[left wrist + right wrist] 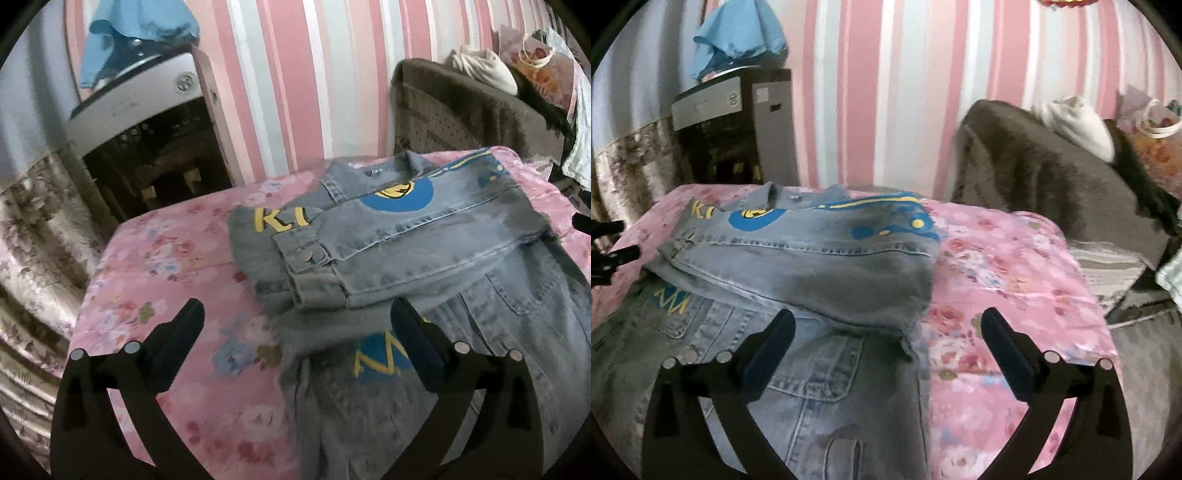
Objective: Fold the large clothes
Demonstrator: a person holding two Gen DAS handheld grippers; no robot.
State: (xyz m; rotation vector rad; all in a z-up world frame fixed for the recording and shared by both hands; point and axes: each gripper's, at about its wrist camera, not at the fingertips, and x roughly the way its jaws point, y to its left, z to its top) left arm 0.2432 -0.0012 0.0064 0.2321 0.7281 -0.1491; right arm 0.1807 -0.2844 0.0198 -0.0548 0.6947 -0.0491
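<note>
Both the left gripper point(295, 332) and right gripper point(886, 339) hover spread wide and empty over the near hem of the jacket point(424, 240), lying lengthwise away on the bed point(155, 266).

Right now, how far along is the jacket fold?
Done: one sleeve is folded across the denim jacket on the pink floral cloth. In hand: nothing; left tool and right tool are both open. Left: folding the body into a compact stack.

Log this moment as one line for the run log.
task: fold jacket | sleeves folded across | left gripper: open, empty | right gripper: open, empty | surface: pink sheet
</note>
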